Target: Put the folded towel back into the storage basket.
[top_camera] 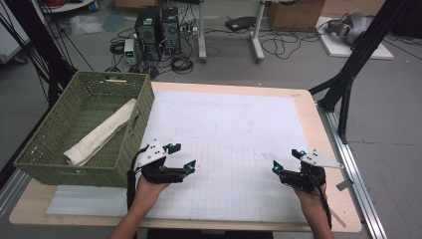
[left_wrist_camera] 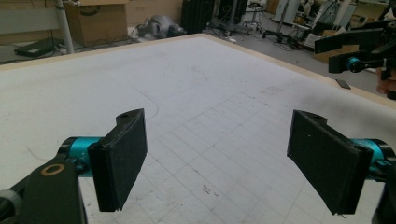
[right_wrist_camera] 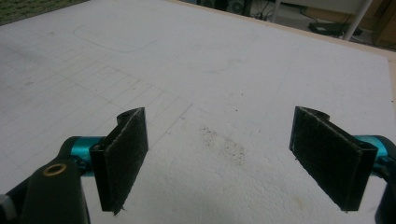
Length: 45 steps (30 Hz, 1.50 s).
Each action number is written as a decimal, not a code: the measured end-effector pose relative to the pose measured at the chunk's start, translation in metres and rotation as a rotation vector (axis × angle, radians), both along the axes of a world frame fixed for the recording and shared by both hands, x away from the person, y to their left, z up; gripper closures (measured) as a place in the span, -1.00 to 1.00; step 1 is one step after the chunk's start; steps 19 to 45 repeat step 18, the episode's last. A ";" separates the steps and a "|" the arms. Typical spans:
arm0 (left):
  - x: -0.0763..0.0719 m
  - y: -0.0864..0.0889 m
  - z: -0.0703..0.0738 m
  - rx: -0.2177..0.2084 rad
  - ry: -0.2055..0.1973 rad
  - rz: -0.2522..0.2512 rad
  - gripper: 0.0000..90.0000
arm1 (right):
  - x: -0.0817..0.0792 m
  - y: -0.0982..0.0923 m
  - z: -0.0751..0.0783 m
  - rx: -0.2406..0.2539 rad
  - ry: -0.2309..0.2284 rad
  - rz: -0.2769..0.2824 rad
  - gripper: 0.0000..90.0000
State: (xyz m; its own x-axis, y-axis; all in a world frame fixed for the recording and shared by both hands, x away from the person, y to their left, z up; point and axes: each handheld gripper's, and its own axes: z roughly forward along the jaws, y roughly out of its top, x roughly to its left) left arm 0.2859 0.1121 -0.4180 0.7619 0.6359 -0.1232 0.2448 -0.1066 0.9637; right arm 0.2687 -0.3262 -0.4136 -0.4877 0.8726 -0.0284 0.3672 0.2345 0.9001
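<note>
From the high view, you hold the left gripper [top_camera: 183, 155] just beside the near right corner of the green basket [top_camera: 54, 164], low over the white mat [top_camera: 234, 129], with its jaws spread and nothing between them. The rolled towel [top_camera: 99, 134] lies slantwise inside the basket, resting along the basket floor toward its right wall. Your right gripper [top_camera: 284, 159] hovers well apart from the basket, toward the mat's right edge, jaws also spread and empty.

In the left gripper view, the left gripper [left_wrist_camera: 217, 158] looks away from the basket across the bare mat [left_wrist_camera: 187, 93]; the pads [left_wrist_camera: 122, 154] stand wide, and the right gripper [left_wrist_camera: 359, 56] shows far off by the surface's edge.

In the right gripper view, the right gripper [right_wrist_camera: 218, 156] faces the mat [right_wrist_camera: 224, 70] with its jaws wide, nothing held, and a strip of the basket [right_wrist_camera: 28, 8] lies at the far corner.

Both hands look to be at rest, so I judge no grasp has begun. If the towel is your aim, the next move calls for turning the left gripper toward the basket, lifting it over the basket's rim, and coming down on the roll.
</note>
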 end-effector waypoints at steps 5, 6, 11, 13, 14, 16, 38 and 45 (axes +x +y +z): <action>0.000 0.000 0.000 -0.003 -0.001 -0.001 -0.55 | 0.001 0.001 0.000 -0.005 0.001 0.006 -0.60; 0.000 0.000 0.000 -0.004 -0.001 -0.002 -0.55 | 0.000 0.001 0.000 -0.003 0.002 0.007 -0.60; 0.000 0.000 0.000 -0.004 0.000 -0.002 -0.55 | 0.000 0.001 0.000 -0.003 0.001 0.006 -0.60; 0.000 0.001 0.000 -0.003 -0.002 0.000 -0.54 | 0.000 0.000 0.000 -0.002 0.004 0.003 -0.60; 0.000 0.001 0.000 -0.007 -0.004 0.001 -0.55 | 0.000 0.000 0.000 0.002 0.005 0.001 -0.60; 0.001 0.001 0.000 -0.009 -0.003 0.001 -0.54 | 0.000 0.000 0.001 -0.001 0.004 0.001 -0.60; 0.001 0.001 0.000 -0.008 -0.002 0.002 -0.55 | 0.000 -0.001 0.001 0.006 0.003 -0.002 -0.60; 0.001 0.001 0.000 -0.008 -0.002 0.002 -0.55 | 0.000 -0.001 0.001 0.006 0.003 -0.002 -0.60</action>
